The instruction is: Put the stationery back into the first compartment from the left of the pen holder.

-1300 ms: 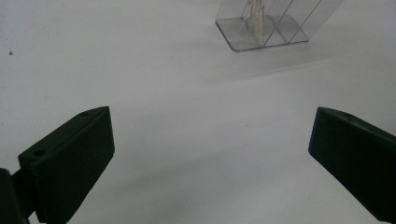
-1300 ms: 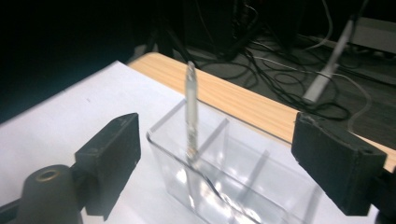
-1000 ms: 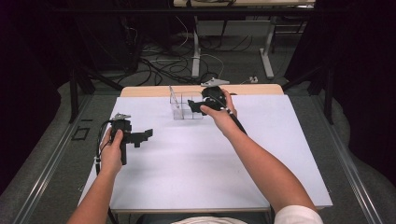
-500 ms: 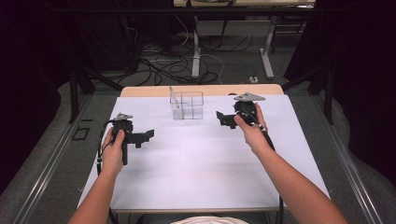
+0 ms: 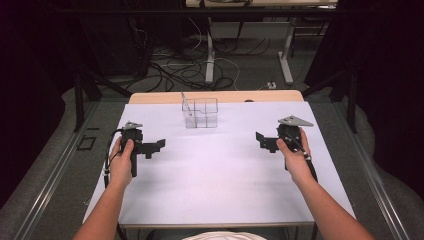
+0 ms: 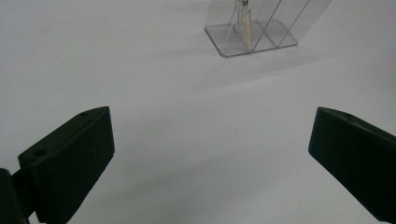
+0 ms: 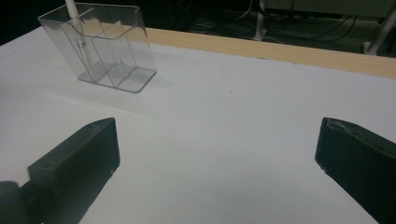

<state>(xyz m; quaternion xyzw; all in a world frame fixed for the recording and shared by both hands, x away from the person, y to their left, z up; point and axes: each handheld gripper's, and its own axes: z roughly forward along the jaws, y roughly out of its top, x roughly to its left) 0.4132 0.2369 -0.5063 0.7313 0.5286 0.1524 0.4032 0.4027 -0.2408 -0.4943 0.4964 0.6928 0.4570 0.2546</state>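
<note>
Over the bench [image 5: 220, 195], the left claw [image 5: 156, 145] near the left edge and the right claw [image 5: 261, 141] near the right edge both stood spread with nothing between their jaws, the right having just finished opening, while the clear divided holder [image 5: 201, 113] with a thin white stick [image 7: 74, 18] sat by the far edge.

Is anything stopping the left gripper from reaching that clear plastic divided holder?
Probably not: the left gripper has open, empty jaws, and only bare white tabletop lies between it and the clear plastic divided holder.
</note>
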